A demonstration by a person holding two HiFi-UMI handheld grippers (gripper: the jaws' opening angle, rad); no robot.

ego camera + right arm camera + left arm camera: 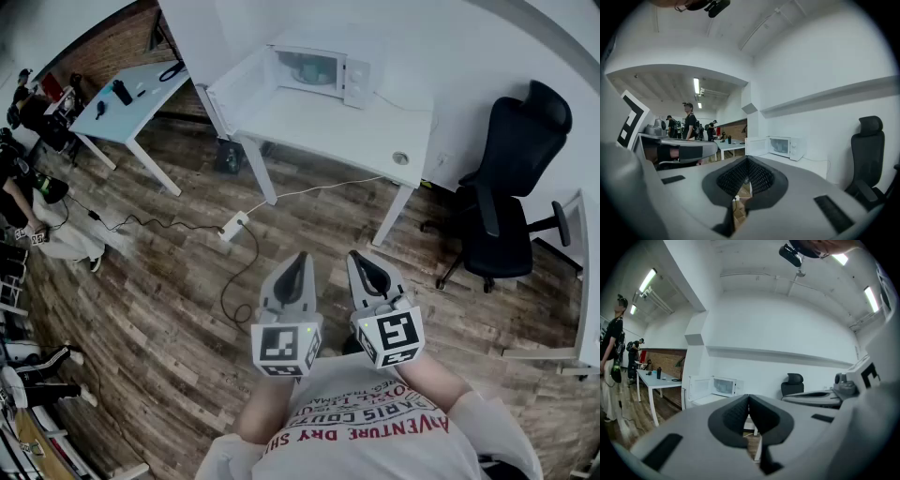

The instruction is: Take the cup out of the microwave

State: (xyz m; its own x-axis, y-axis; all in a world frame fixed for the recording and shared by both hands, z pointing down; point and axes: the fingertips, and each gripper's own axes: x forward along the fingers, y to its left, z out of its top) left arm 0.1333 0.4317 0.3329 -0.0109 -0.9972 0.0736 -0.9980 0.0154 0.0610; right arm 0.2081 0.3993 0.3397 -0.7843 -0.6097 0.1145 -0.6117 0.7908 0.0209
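The white microwave (323, 70) stands at the back of a white table (319, 127), well ahead of me, with its door (242, 86) swung open to the left. A dim bluish shape inside its cavity (307, 67) looks like the cup; I cannot make out details. My left gripper (300, 256) and right gripper (356, 255) are side by side close to my chest, over the floor and far from the table. Both are shut with nothing between their pads. The microwave (723, 386) is small and distant in the left gripper view, and equally far off in the right gripper view, microwave (785, 146).
A black office chair (511, 187) stands right of the table. A power strip (234, 225) with cables lies on the wooden floor in front of it. A second white table (131, 98) with small items is at the far left, with people (689, 122) beyond.
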